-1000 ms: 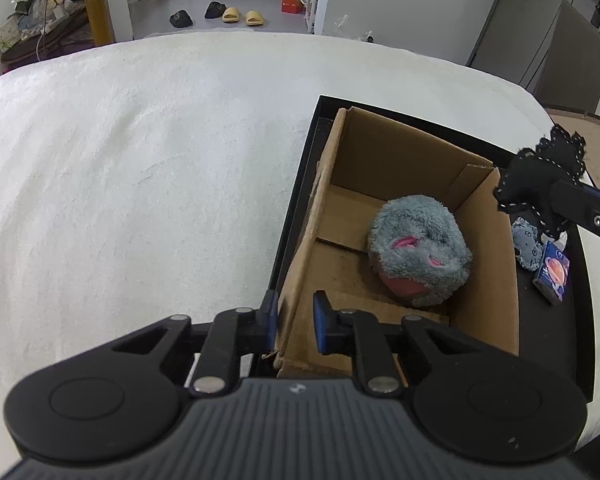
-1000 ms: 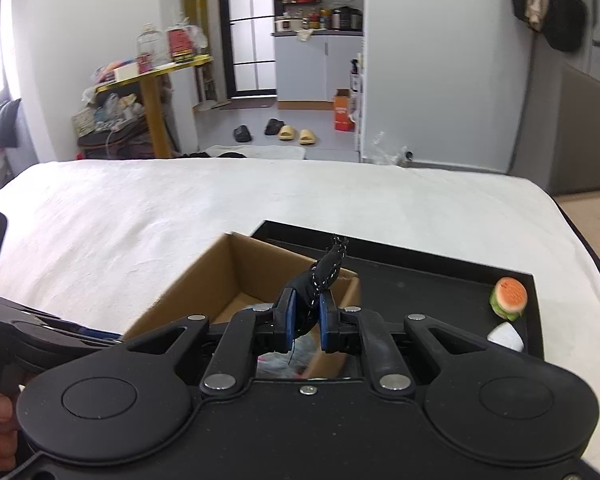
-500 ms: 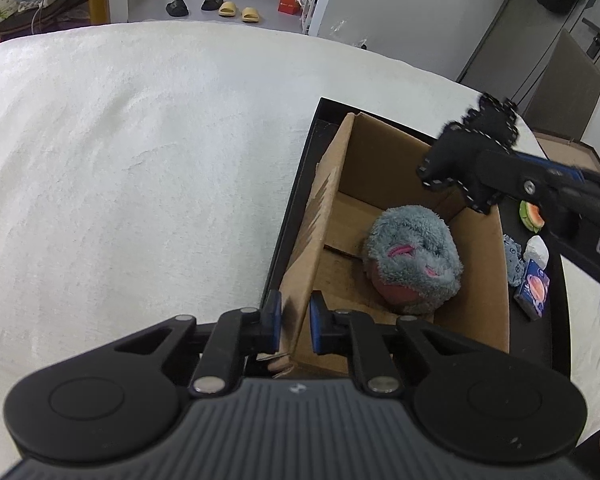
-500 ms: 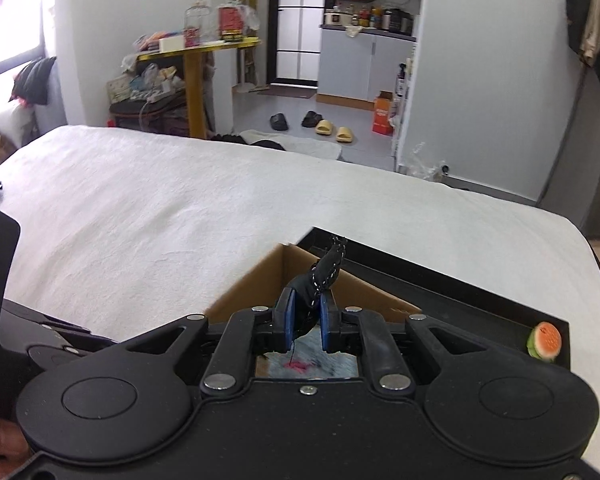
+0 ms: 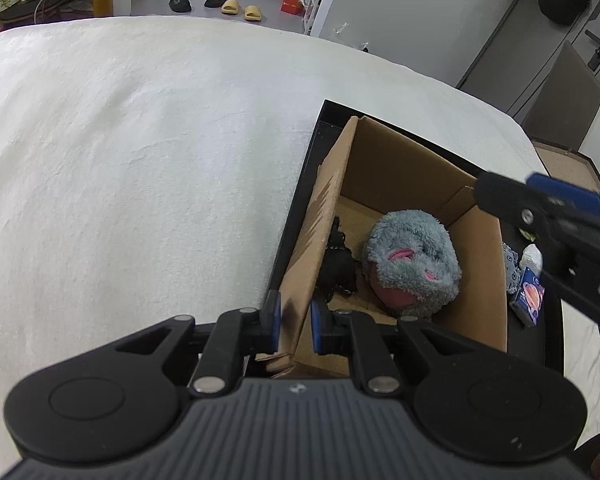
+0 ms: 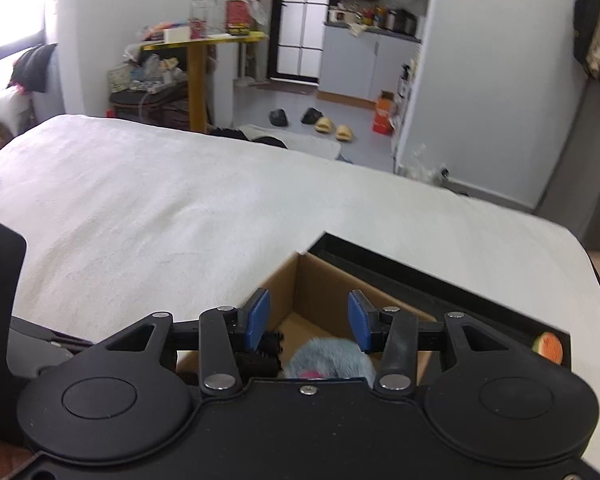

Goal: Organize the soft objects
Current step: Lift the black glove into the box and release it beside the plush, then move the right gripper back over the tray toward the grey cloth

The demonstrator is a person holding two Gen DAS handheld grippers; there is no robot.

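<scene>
Your right gripper (image 6: 309, 322) has just spread its jaws, and the black soft toy (image 5: 337, 266) it pinched a second ago now lies in the cardboard box (image 5: 396, 168) beside the grey plush (image 5: 414, 258). Your left gripper (image 5: 295, 327) pinches the box's near wall. Box and black tray (image 5: 296, 216) sit on a white bed (image 5: 140, 152); slippers (image 6: 334, 128) lie on the grey floor beyond.

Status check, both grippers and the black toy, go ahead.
Left gripper shut on box wall. Right gripper jaws just opened, empty. Black toy in box beside grey plush. Nothing in the way.
</scene>
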